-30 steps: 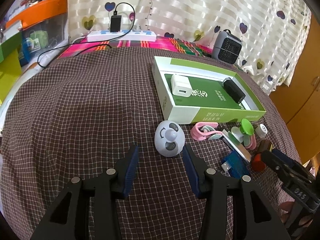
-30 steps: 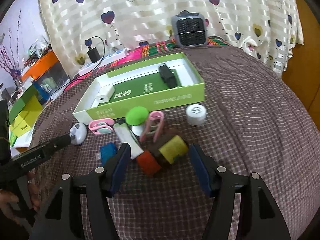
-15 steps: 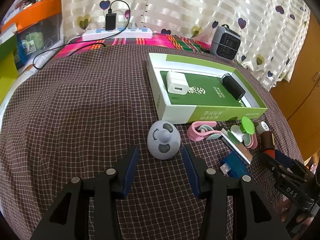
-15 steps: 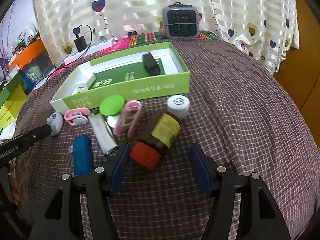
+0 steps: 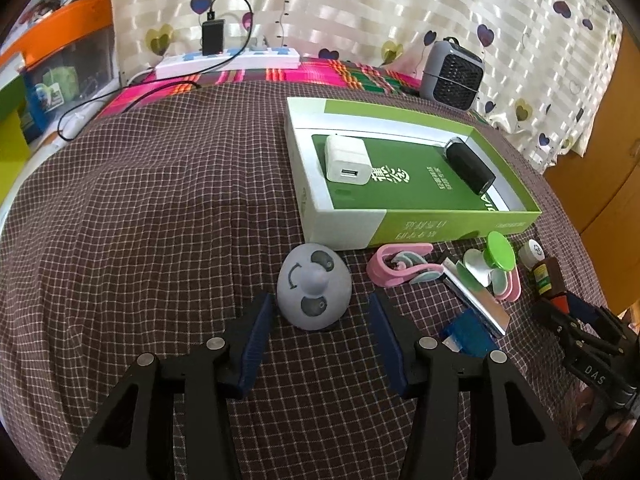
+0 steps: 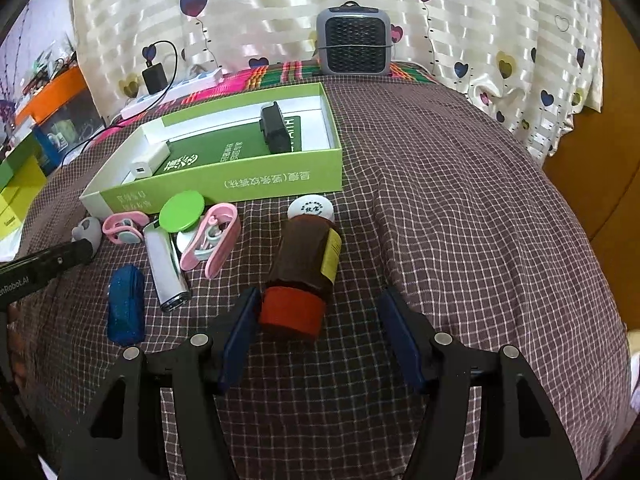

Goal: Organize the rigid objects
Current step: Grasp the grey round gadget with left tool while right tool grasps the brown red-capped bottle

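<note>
Between my left gripper's (image 5: pixel 320 316) spread fingers sits a grey egg (image 5: pixel 314 292). My right gripper (image 6: pixel 316 316) gapes wide around a brown bottle's (image 6: pixel 306 264) red cap.

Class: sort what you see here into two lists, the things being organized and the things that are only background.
Job: green box, white charger, black adapter, grey panda toy, brown bottle, pink clips, blue stick.
Background: fan heater, power strip, curtain.

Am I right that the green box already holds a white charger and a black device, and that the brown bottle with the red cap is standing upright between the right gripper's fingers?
Not quite: the brown bottle lies on its side, red cap toward the open right gripper, as the right wrist view shows. The green box does hold the white charger and black device.
</note>
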